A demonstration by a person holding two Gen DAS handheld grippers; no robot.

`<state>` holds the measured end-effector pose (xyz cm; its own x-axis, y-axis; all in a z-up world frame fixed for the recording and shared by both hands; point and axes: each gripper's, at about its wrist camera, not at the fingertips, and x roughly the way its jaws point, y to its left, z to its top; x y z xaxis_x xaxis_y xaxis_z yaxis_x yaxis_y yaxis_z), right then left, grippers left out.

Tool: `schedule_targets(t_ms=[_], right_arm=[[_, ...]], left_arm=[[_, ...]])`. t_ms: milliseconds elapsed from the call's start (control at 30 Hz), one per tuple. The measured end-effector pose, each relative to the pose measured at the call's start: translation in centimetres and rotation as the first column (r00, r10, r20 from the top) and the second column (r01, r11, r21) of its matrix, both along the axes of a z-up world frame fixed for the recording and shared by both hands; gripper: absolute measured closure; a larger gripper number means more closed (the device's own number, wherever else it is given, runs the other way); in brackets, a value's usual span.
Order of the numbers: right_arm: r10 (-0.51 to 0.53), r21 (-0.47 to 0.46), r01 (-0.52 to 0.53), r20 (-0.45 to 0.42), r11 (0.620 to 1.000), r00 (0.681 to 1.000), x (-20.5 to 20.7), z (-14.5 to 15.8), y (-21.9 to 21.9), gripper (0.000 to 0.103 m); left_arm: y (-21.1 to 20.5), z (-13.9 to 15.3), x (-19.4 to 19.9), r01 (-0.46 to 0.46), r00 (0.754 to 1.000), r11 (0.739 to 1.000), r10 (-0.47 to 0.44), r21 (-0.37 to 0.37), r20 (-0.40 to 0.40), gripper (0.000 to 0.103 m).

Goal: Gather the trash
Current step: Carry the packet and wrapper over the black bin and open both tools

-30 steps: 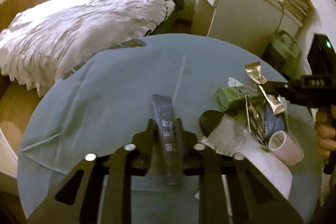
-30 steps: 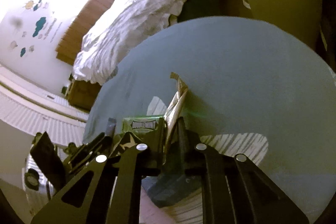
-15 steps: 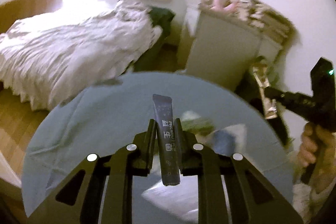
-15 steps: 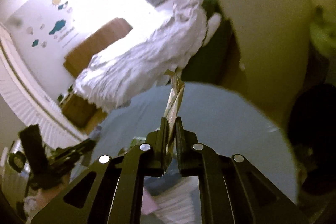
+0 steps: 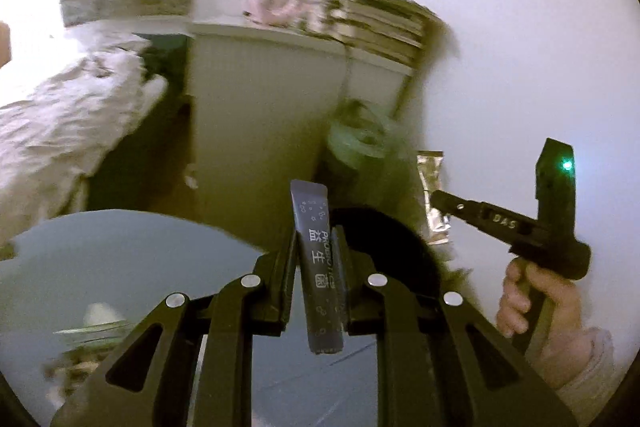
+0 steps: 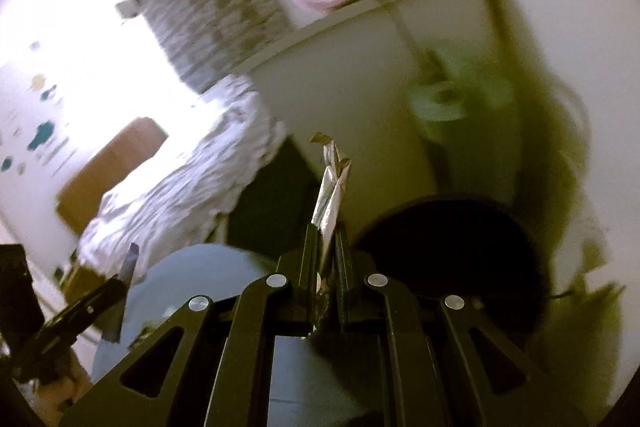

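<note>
Both grippers have swung up and rightward off the desk (image 5: 120, 259) since a second ago, so only its blue far edge shows at lower left now. Motion blur smears your right view: the black round bin (image 6: 460, 251) beyond the fingers reads only as a dark opening, and the leftover trash (image 5: 96, 323) on the desk is an unreadable streak.

Your left gripper (image 5: 316, 267) is clamped on the dark probiotic sachet (image 5: 318, 267), which stands upright between the fingers, its top poking past the tips. Your right gripper (image 6: 328, 255) is closed tight on the crumpled silver wrapper (image 6: 332, 187), which sticks up beyond the fingertips, just left of the bin's mouth. From the left view, the wrapper (image 5: 434, 199) hangs right of the sachet.
</note>
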<state>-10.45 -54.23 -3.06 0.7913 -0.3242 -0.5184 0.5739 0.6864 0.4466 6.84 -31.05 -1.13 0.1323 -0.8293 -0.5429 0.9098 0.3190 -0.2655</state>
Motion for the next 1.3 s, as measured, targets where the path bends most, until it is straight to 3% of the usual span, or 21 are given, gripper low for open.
schedule_targets(t_ms=[333, 933, 1000, 1067, 1100, 1133, 1167, 1300], right_arm=[[-0.088, 0.048, 0.089, -0.021, 0.995, 0.996, -4.4, -3.8, -5.5, 0.094], [-0.099, 0.099, 0.104, -0.051, 0.99, 0.994, -6.0, -6.6, -7.6, 0.094], [-0.098, 0.116, 0.104, -0.054, 0.988, 0.994, -6.0, -6.8, -7.8, 0.091], [-0.103, 0.128, 0.109, -0.053, 0.986, 0.993, -6.1, -6.9, -8.0, 0.073], [-0.108, 0.132, 0.113, -0.049, 0.985, 0.993, -6.2, -6.9, -8.1, 0.065], [-0.113, 0.132, 0.118, -0.044, 0.984, 0.993, -6.4, -6.9, -8.1, 0.051], [-0.121, 0.131, 0.124, -0.035, 0.984, 0.992, -6.6, -6.8, -8.0, 0.047], [-0.122, 0.118, 0.125, -0.035, 0.985, 0.992, -6.6, -6.5, -7.6, 0.046]], left_arm=[[-9.3, -2.5, -4.4, 0.125, 0.991, 0.991, -0.122, 0.055, -0.052, 0.084], [-13.7, -5.5, -6.6, 0.18, 0.982, 0.972, -0.17, 0.148, -0.078, 0.082], [-14.1, -5.6, -6.8, 0.182, 0.983, 0.969, -0.173, 0.165, -0.068, 0.073], [-14.1, -5.6, -7.0, 0.173, 0.985, 0.971, -0.166, 0.164, -0.055, 0.03], [-14.0, -5.4, -7.0, 0.17, 0.985, 0.974, -0.163, 0.15, -0.054, 0.024], [-13.7, -5.2, -7.0, 0.169, 0.985, 0.977, -0.164, 0.126, -0.054, 0.021], [-13.5, -5.1, -7.0, 0.172, 0.985, 0.977, -0.167, 0.122, -0.052, 0.021], [-12.8, -4.8, -7.0, 0.168, 0.986, 0.977, -0.164, 0.129, -0.042, 0.021]])
